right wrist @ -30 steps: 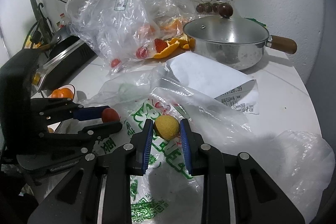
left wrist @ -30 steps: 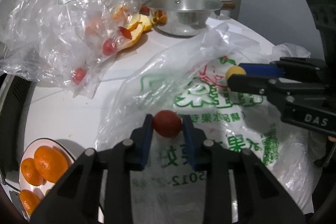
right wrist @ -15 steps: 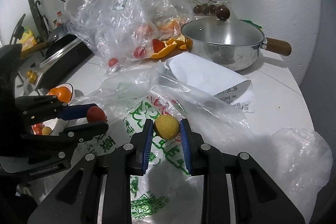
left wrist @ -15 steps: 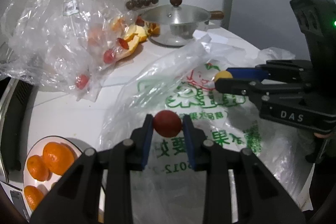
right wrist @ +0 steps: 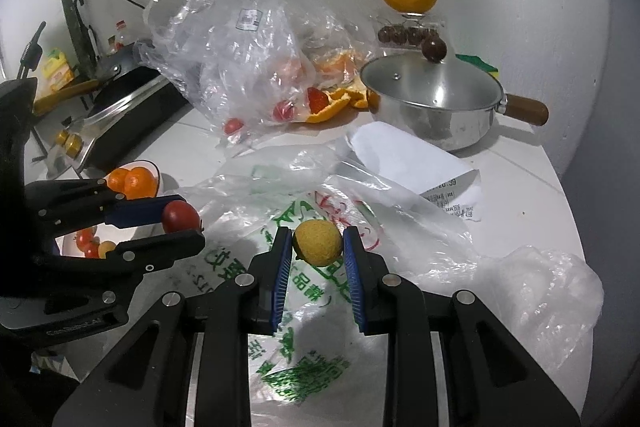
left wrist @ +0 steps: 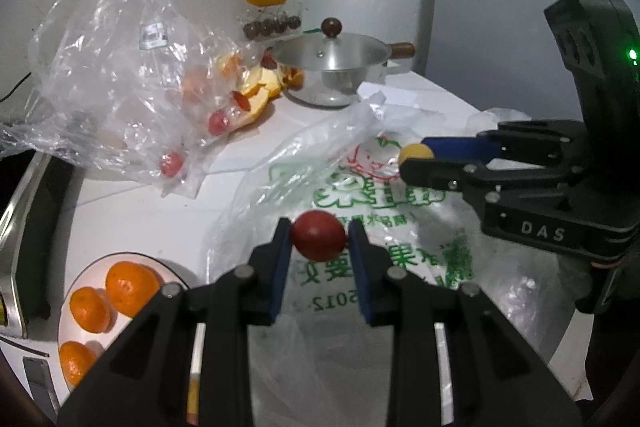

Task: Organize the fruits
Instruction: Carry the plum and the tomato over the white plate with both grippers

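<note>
- A small red tomato (left wrist: 318, 235) is clamped across its middle by the left hand-held gripper (left wrist: 319, 247); thin-skinned, easily crushed.
- A light yellow fruit (right wrist: 318, 242) is pinched likewise by the right hand-held gripper (right wrist: 317, 251) above the counter (right wrist: 520, 179).

Our left gripper (left wrist: 319, 241) is matte black plastic, its two fingers lined with ribbed blue pads (left wrist: 280, 269) and joined to angular linkage arms by round silver screws. Our right gripper (right wrist: 318, 245) has the same build: black frame, blue pads, silver pivot screws along the arms. Seen from the left wrist view, its side carries the white letters "DAS", and the black housing above shows a small green light.
</note>
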Demonstrator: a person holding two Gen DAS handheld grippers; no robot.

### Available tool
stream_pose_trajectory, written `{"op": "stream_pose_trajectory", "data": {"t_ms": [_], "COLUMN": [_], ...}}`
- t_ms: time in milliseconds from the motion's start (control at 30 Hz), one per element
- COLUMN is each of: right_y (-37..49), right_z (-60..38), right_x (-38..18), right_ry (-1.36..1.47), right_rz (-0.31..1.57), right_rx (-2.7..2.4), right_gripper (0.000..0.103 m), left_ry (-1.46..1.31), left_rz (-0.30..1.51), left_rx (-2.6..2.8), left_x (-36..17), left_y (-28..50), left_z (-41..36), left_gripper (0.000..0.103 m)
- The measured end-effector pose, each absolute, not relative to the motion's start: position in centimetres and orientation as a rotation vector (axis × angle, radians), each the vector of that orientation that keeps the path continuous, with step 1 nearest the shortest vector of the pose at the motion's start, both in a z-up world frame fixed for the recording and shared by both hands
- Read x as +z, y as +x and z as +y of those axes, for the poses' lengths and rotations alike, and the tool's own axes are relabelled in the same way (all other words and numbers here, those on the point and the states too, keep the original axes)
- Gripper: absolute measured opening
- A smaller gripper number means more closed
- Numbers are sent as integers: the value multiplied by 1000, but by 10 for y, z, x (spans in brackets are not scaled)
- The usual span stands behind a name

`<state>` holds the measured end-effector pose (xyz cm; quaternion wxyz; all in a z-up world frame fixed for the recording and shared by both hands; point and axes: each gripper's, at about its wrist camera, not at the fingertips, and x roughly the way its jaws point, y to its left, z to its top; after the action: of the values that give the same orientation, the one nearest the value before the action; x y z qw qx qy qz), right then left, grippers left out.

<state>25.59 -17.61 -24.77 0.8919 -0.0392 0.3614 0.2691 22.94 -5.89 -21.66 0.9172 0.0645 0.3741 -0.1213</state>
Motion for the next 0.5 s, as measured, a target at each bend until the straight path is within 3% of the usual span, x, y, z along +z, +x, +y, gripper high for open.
{"op": "stream_pose_trajectory", "data": {"t_ms": [500], "right_y": [228], "right_z": [-165], "right_x": [-228], "right_ry": [-102], "right_rz": [721], "right_rx": [559], "right_gripper": [28], "left_ry": [123], "left_rz": [732], "left_rx": [-259], "left_x": [-203], "left_y": [197], "left_z": [-52], "left_gripper": [29]}}
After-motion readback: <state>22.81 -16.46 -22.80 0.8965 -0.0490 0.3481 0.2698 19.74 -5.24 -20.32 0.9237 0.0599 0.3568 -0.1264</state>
